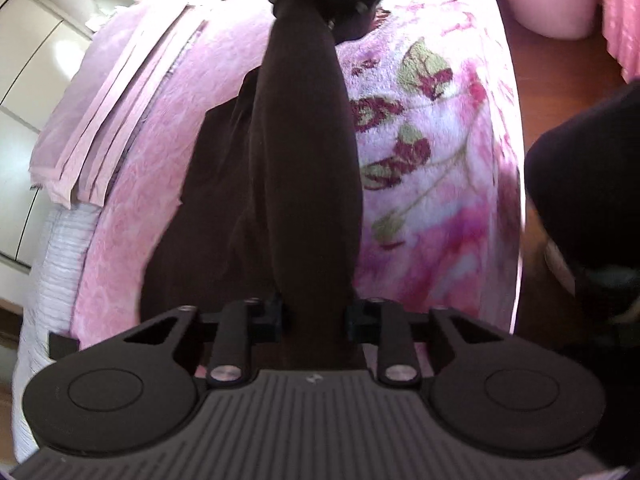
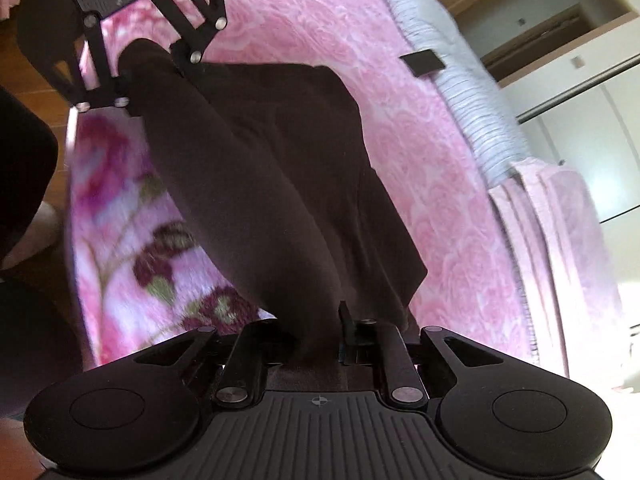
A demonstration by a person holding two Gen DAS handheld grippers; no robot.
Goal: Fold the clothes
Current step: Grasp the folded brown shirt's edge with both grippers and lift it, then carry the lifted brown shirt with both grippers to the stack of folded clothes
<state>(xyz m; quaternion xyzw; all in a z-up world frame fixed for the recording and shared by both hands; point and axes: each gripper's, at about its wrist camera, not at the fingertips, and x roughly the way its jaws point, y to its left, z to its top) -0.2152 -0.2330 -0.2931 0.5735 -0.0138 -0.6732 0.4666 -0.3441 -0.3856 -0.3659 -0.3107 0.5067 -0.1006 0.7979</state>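
Both tools, left tool (image 1: 316, 312) and right tool (image 2: 316, 340), clamp opposite ends of a soft, limp dark-brown garment (image 1: 296, 152) stretched ahead between them, best gripped at its edges.

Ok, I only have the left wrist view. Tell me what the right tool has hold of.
Observer: The right tool is shut on one bunched end of the dark brown garment.
Operator: Now check my left tool from the outside.
Observer: The left tool is clamped on the opposite end. The cloth spans between the two tools, over the pink floral blanket.
Operator: Report what stands beyond the bed on that side.
Observer: A wardrobe with an open shelf recess in it.
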